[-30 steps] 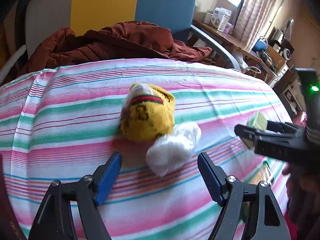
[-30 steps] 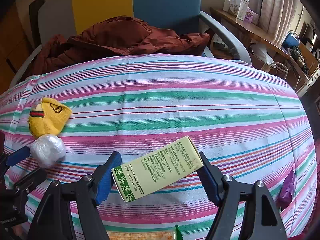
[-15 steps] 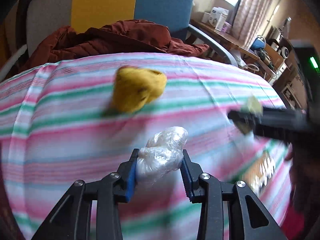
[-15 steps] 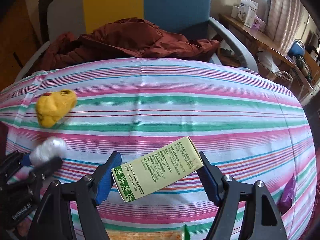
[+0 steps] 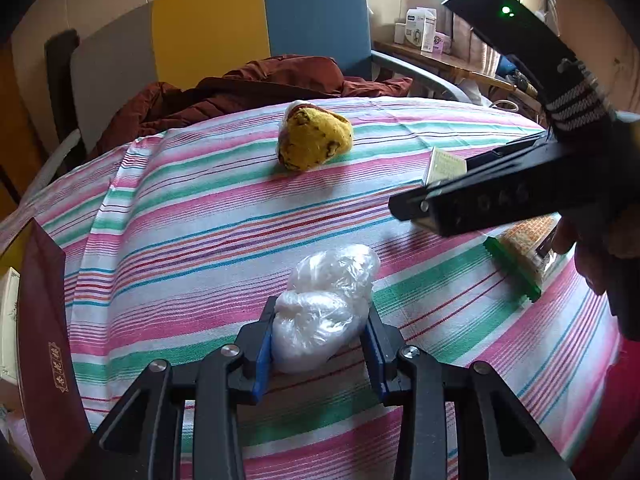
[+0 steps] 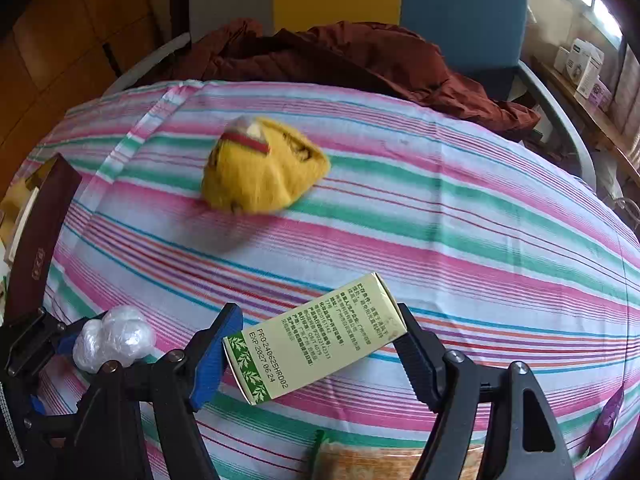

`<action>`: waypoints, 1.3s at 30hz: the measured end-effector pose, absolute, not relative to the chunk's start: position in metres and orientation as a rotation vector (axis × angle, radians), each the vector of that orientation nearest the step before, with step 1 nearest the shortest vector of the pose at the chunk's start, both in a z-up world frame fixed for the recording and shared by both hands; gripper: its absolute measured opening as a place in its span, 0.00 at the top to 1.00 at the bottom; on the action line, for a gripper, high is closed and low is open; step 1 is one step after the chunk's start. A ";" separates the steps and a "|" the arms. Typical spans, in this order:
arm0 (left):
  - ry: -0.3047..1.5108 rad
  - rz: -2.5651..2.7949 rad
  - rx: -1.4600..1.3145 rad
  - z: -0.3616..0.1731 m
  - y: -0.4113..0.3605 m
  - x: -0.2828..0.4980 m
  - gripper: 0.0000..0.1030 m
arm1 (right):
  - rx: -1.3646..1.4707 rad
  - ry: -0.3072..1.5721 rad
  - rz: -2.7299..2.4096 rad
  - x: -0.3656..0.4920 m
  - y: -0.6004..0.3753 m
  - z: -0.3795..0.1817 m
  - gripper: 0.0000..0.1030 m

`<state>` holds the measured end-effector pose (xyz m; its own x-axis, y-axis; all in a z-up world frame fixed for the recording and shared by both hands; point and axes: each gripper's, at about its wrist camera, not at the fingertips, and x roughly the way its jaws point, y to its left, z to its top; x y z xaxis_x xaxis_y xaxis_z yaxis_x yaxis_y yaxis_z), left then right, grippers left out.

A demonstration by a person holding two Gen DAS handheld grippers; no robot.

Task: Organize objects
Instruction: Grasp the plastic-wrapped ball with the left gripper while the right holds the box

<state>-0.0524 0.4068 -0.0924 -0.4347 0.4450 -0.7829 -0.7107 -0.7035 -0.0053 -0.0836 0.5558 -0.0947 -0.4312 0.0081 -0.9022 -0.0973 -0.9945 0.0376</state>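
Left hand-held gripper (image 5: 318, 344) clamps the crinkled white plastic bundle (image 5: 326, 310), right hand-held gripper (image 6: 316, 354) the pale-green printed carton (image 6: 316, 336) (both lifted); the yellow knitted pouch (image 5: 314, 142) waits unsorted.

A crumpled rust-brown jacket (image 5: 256, 92) lies heaped at the far edge of the pink, green and white striped cloth (image 5: 192, 240). Behind it stands a chair with grey, yellow and blue back panels (image 5: 256, 24). White cartons (image 5: 420, 30) sit on a wooden shelf (image 5: 444, 62) by the window.
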 end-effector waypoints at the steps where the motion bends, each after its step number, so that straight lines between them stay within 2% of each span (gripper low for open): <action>1: 0.425 2.156 -1.043 -0.093 0.406 -0.052 0.62 | -1.647 0.116 2.599 -0.084 0.554 -0.097 0.26; 26: 0.426 2.182 -1.060 -0.088 0.407 -0.048 0.64 | -1.653 0.081 2.592 -0.084 0.553 -0.100 0.26; 39: 0.387 2.295 -0.907 -0.009 0.349 -0.028 0.64 | -1.690 0.054 2.612 -0.081 0.525 -0.101 0.26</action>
<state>-0.0276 0.3486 -0.0090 -0.5628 0.4502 -0.6933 -0.6526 -0.7568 0.0383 -0.0811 0.5250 -0.1009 -0.4097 0.0069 -0.9122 -0.0446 -0.9989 0.0125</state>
